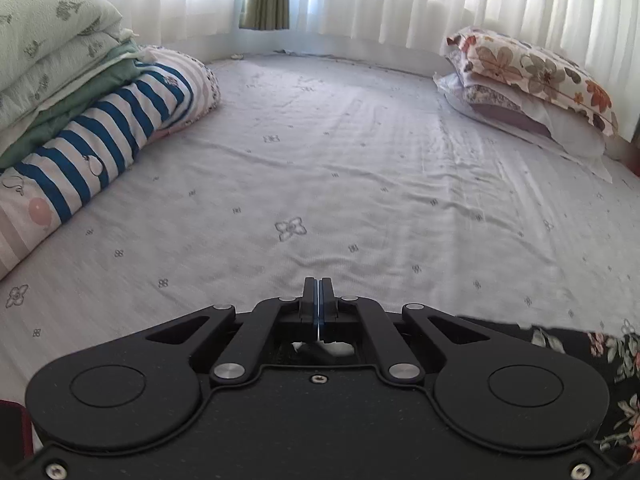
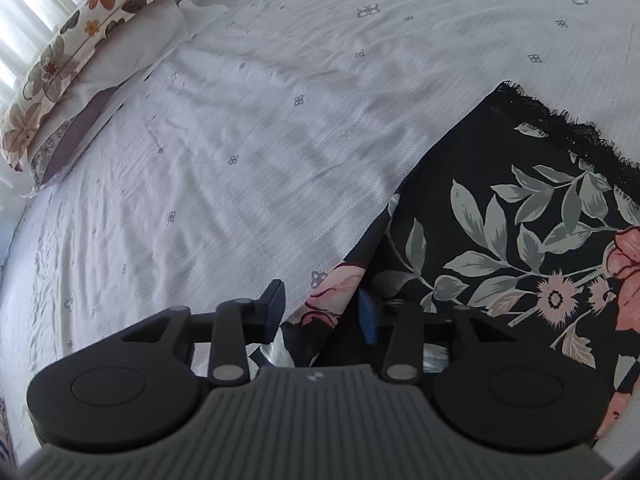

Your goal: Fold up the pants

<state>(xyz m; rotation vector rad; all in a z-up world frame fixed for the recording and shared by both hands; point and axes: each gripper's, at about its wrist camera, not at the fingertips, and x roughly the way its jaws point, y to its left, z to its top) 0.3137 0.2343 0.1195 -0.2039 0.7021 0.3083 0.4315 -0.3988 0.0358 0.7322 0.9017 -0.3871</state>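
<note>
The pants (image 2: 520, 220) are black with a grey-leaf and pink-flower print and a black lace hem. They lie flat on the pale bedsheet (image 2: 260, 140) at the right of the right wrist view. My right gripper (image 2: 322, 312) is open and hangs over their near left edge. A raised fold of the cloth stands between its blue-padded fingers (image 2: 276, 304), and the pads are not pressing on it. In the left wrist view a strip of the pants (image 1: 616, 364) shows at the lower right. My left gripper (image 1: 319, 292) is shut above the bare sheet, with nothing visible between its tips.
A pile of folded quilts (image 1: 80, 92), green-printed and blue-striped, lies along the bed's left side. Flowered pillows (image 1: 532, 80) are stacked at the far right. White curtains (image 1: 400, 0) hang behind the bed. A dark red object (image 1: 12, 428) sits at the lower left corner.
</note>
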